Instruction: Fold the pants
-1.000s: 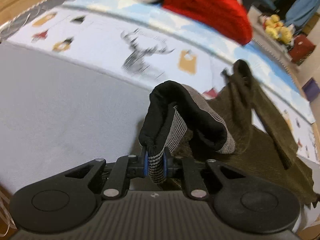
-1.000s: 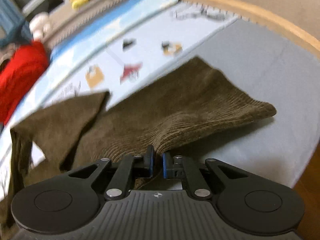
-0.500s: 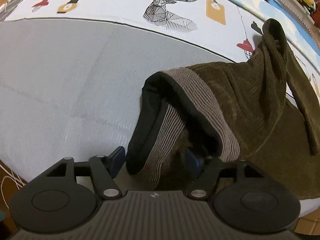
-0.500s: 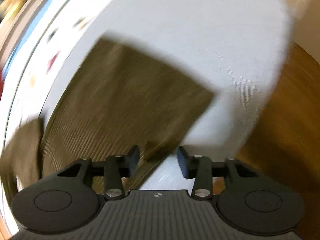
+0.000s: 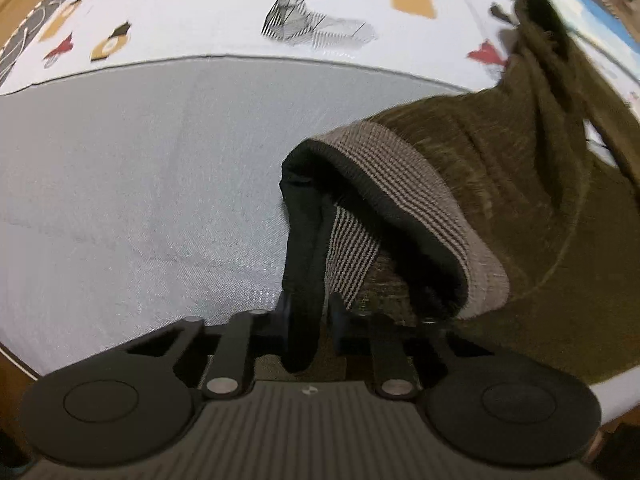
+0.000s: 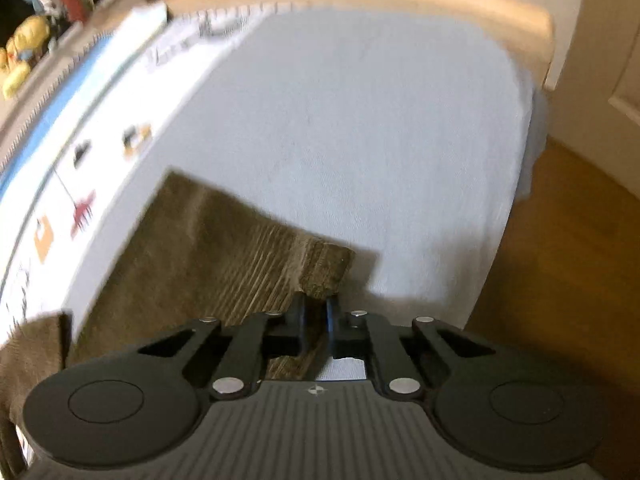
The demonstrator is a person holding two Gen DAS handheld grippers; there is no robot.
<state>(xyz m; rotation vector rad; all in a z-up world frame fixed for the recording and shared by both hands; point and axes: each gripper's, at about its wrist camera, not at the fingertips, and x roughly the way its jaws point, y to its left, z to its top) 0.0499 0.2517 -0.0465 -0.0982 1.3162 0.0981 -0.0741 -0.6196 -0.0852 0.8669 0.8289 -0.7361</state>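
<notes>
Left gripper: jaws closing on the pants' striped waistband, just ahead.
Right gripper: jaws closing on the pant-leg hem.
Pants: spread on the grey bed beyond both grippers.

We see our left matte black plastic gripper and right matte black plastic gripper alike: ribbed grey housings with a small central mark, round black discs at both sides, silver rivets on angular linkage arms, and blue-edged finger pads.
</notes>
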